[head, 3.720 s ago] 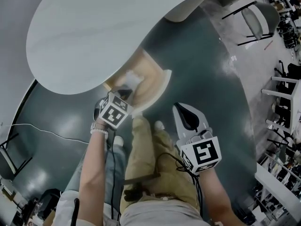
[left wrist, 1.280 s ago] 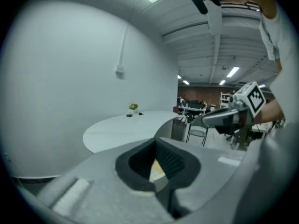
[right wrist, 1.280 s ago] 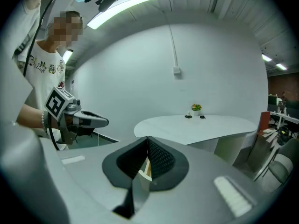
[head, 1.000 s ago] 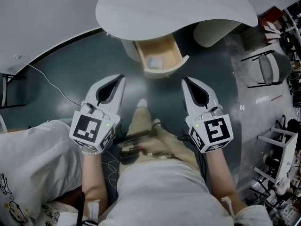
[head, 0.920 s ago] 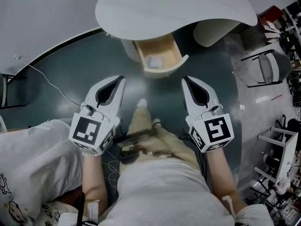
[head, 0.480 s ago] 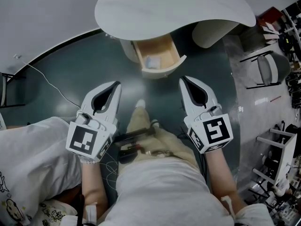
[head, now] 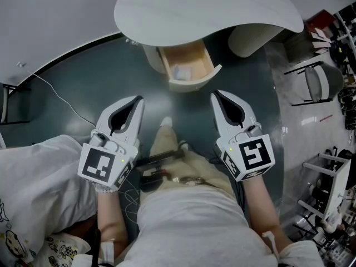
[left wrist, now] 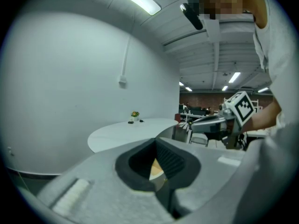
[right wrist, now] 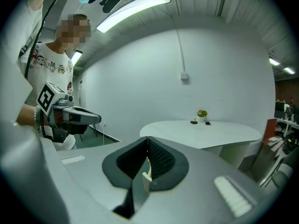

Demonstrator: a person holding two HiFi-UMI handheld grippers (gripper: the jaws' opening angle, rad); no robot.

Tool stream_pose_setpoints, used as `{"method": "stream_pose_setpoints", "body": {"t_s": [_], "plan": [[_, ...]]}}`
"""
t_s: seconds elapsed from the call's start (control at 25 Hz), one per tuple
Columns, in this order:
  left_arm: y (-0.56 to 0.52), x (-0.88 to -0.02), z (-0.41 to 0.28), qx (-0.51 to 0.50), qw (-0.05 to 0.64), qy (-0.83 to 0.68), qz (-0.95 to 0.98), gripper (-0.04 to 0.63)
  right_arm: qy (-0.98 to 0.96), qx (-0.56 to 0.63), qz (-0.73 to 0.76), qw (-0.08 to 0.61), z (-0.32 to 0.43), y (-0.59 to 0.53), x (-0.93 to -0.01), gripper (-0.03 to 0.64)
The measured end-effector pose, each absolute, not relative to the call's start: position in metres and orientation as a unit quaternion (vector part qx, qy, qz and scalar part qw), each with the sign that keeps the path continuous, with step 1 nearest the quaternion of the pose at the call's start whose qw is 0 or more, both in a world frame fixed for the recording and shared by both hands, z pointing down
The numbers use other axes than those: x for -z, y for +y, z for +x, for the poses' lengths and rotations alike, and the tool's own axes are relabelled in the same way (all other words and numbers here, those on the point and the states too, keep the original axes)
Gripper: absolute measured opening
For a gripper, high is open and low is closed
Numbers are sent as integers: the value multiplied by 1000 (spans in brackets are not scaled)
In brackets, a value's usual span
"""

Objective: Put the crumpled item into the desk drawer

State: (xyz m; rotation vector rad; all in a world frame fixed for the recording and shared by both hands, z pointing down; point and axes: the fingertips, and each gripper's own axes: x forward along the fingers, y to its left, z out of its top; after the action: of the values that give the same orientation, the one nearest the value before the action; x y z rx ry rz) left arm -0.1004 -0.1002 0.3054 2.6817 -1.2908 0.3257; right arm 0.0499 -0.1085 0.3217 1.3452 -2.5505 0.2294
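The wooden desk drawer (head: 189,57) stands pulled out under the white desk (head: 206,10). A pale crumpled item (head: 179,72) lies inside it. My left gripper (head: 138,99) and right gripper (head: 213,93) are both held back from the drawer, above my legs, each shut with nothing in it. In the left gripper view the left gripper (left wrist: 156,140) points towards the desk (left wrist: 131,133), with the right gripper (left wrist: 212,121) visible off to the side. In the right gripper view the right gripper (right wrist: 147,138) is closed, and the left gripper (right wrist: 77,115) shows at the left.
A dark green floor (head: 94,88) lies around the desk, with a thin cable (head: 53,93) across it at the left. Another person in a white shirt (head: 33,182) stands at my left. Chairs (head: 311,77) and shelving (head: 334,188) are at the right. A small plant (right wrist: 202,113) sits on the desk.
Earlier my left gripper was at the open drawer; since then both grippers are back over my legs. In the last second the left gripper shifted slightly left and down.
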Motion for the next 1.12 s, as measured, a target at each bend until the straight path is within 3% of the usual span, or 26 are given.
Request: {"method": "stream_pose_setpoints", "body": {"t_s": [1.12], "plan": [[-96,-311,-94,-111,74,-426,895,-2,-879,-68,453,133,47,-107,-324,5]]}}
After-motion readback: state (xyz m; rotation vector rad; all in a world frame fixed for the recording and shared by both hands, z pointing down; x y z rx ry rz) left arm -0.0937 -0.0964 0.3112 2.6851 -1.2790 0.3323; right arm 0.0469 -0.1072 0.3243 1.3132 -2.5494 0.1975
